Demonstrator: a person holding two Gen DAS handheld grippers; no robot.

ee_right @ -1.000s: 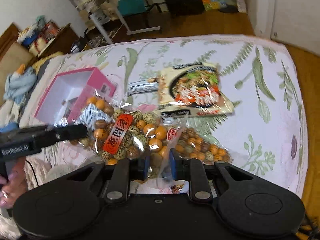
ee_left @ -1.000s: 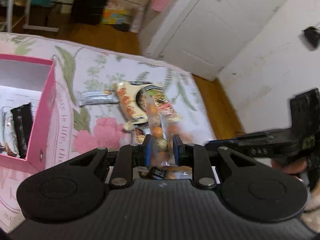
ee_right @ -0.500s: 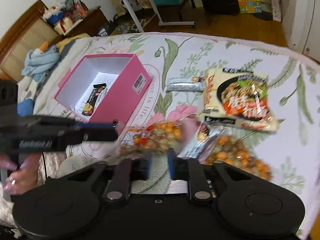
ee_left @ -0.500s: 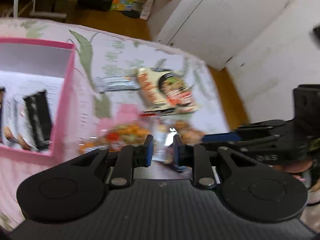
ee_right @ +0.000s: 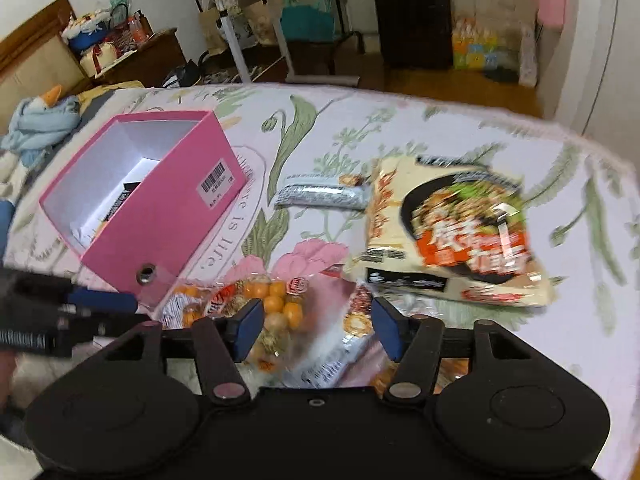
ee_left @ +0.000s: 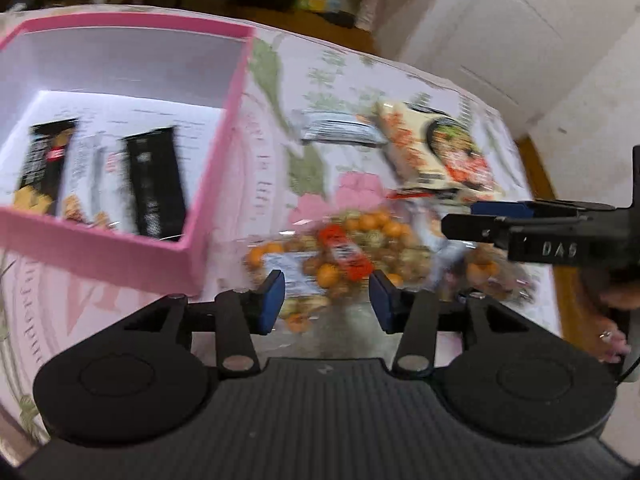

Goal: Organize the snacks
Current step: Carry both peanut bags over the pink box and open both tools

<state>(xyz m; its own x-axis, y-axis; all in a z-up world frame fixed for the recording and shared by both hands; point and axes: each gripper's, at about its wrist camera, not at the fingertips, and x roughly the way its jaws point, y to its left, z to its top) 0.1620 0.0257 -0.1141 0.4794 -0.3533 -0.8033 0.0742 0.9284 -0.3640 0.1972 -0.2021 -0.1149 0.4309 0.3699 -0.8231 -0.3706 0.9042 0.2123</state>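
A clear bag of orange and brown coated nuts (ee_left: 344,252) lies on the floral bedspread just right of the pink box (ee_left: 216,184). My left gripper (ee_left: 326,284) hovers over its near end; the jaws are opening and the blue pads stand clear of the bag. My right gripper (ee_right: 316,312) is above the same bag (ee_right: 272,300), jaws opening too, with only loose plastic below the gap. Each gripper shows in the other's view: the right gripper (ee_left: 480,220) and the left gripper (ee_right: 100,304). Snack bars (ee_left: 154,184) lie inside the box.
A noodle packet (ee_right: 460,236) and a silver-wrapped bar (ee_right: 320,196) lie beyond the bag. A second nut bag (ee_left: 484,268) sits to the right. The bed's edge drops to a wooden floor; a white door, desk legs and a dark cabinet stand behind.
Both grippers held the nut bag up between them, shut on it. They came down toward the bed beside the pink box and opened; the bag now rests on the bedspread.
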